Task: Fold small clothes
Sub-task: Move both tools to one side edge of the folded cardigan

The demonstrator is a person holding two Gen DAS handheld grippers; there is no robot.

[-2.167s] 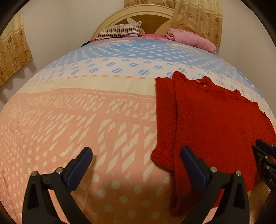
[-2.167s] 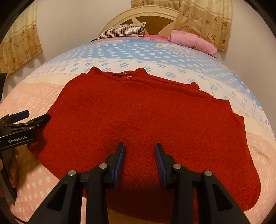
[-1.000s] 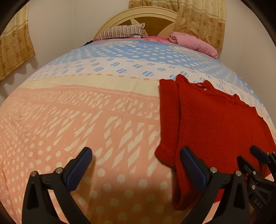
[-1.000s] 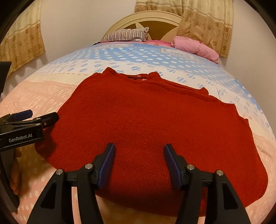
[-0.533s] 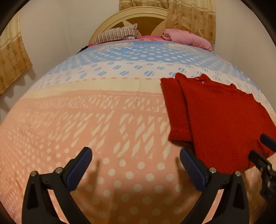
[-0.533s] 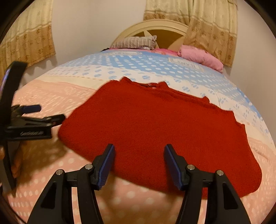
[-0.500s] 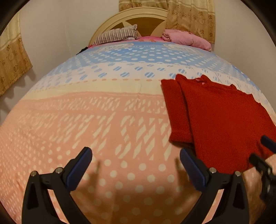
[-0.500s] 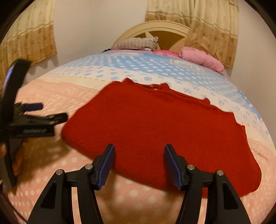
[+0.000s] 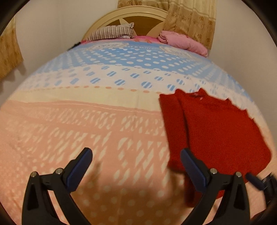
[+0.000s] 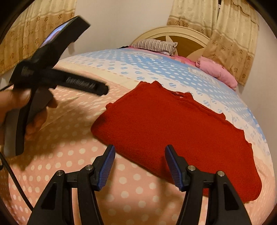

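1. Red sweater (image 10: 176, 136) lies flat on the bed (image 10: 72, 155), one sleeve folded in.
2. Left hand-held gripper (image 9: 136, 166) wide, empty; right hand-held gripper (image 10: 140, 166) part-open, empty.
3. Likely between folds; next, grasp the right sleeve or near hem.

A bed with a patterned bedspread (image 9: 72, 121) filled the view, salmon with white marks nearest, cream then blue dotted bands beyond. At its far end stood a rounded cream headboard (image 9: 138, 14). Against the headboard lay a striped pillow (image 9: 110, 32) and, to its right, a pink bundle (image 9: 183, 42). Tan patterned curtains (image 10: 230, 32) hung behind the headboard.
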